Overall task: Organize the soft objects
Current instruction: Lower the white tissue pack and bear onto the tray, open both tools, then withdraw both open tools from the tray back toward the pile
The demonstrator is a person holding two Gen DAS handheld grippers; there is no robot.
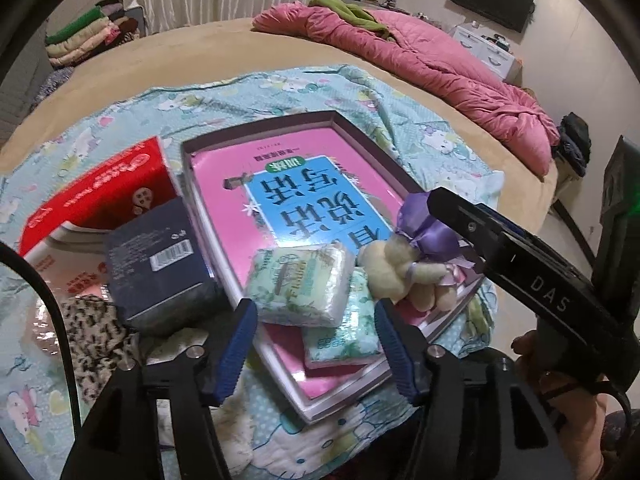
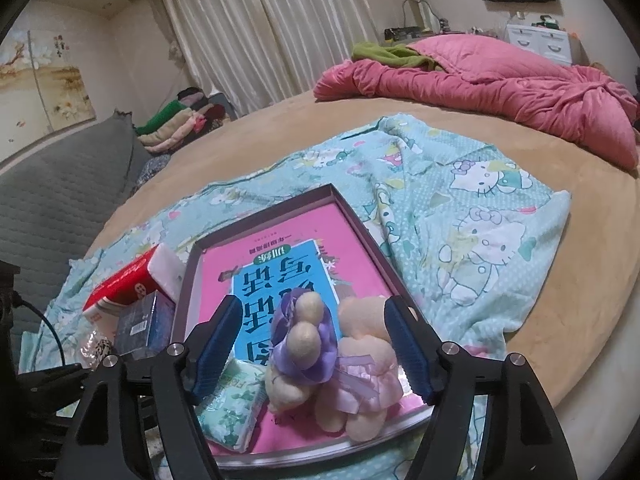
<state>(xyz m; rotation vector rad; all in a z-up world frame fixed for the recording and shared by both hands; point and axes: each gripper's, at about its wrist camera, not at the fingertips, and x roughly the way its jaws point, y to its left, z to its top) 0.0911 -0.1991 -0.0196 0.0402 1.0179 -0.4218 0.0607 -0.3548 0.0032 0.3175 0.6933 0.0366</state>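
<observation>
In the lower middle of both frames: my two claws hang over the near end of the box lid [image 1: 192,152] on the bed.
Tissue packs: the upper tissue pack [image 1: 300,284] lies stacked on a second pack [image 1: 344,340], straight ahead between my left claw [image 1: 316,340] pads, long axis across the gap.
Left claw: parted, pads clear of the pack, holding nothing.
Plush toys: the plush toys [image 2: 332,356] sit inside the lid, between my right claw [image 2: 320,348] pads.
Right claw: spread wide; neither pad seems to press the plush.
Nearer hand: left for packs, right for plush.
</observation>
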